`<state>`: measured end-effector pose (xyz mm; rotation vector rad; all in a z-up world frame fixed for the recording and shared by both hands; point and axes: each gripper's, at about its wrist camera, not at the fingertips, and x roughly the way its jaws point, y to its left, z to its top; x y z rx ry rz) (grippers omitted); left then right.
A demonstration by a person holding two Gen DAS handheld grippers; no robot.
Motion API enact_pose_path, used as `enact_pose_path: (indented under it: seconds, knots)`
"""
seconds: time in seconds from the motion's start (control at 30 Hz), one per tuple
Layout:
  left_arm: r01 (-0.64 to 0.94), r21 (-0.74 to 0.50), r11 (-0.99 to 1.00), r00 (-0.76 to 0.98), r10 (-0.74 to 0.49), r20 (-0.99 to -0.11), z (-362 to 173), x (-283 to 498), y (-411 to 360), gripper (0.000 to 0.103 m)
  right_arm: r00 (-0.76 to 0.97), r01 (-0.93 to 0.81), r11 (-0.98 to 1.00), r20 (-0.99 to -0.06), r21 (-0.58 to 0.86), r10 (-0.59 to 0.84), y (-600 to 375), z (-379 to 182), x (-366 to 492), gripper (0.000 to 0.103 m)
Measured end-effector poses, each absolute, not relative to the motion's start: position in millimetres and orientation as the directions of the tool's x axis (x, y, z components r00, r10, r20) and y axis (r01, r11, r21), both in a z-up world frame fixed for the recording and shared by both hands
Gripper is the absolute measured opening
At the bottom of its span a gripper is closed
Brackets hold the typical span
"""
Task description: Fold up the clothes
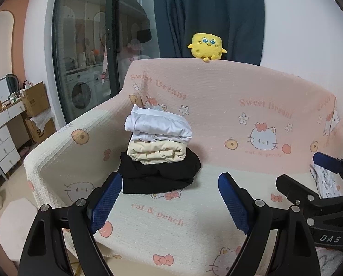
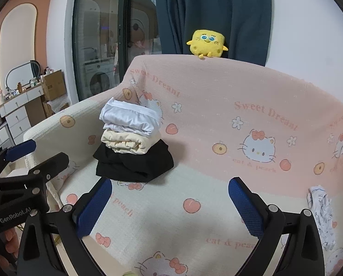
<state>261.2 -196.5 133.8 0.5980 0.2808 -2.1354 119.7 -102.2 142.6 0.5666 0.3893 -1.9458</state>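
While three folded garments sit stacked (image 1: 158, 147) at the sofa's (image 1: 63, 138) left, both the left gripper (image 1: 170, 197) and right gripper (image 2: 170, 204) gape empty; a crumpled patterned garment (image 2: 321, 216), seemingly unfolded, lies far right, nearer the right hand.

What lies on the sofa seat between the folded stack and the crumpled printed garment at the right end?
Nothing: between the folded stack and the crumpled printed garment, only bare sofa cover shows, clearest in the right wrist view.
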Motion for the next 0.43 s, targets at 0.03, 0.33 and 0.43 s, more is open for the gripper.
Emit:
enact_pose_path:
  seconds: [0.03, 0.33, 0.43]
  knots:
    - [0.807, 0.016, -0.59, -0.501, -0.698, -0.512, 134, 262, -197, 0.086, -0.36, 0.908, -0.418, -0.548, -0.021, -0.755, -102, 143, 120, 0.101]
    - [0.809, 0.04, -0.587, -0.489, -0.708, -0.509, 135, 267, -193, 0.086, -0.328, 0.927, -0.372, -0.551, -0.035, -0.767, -104, 143, 132, 0.101]
    - [0.818, 0.066, -0.572, -0.473, -0.733, -0.489, 136, 269, -189, 0.086, -0.33, 0.928, -0.37, -0.551, -0.042, -0.766, -105, 144, 136, 0.101]
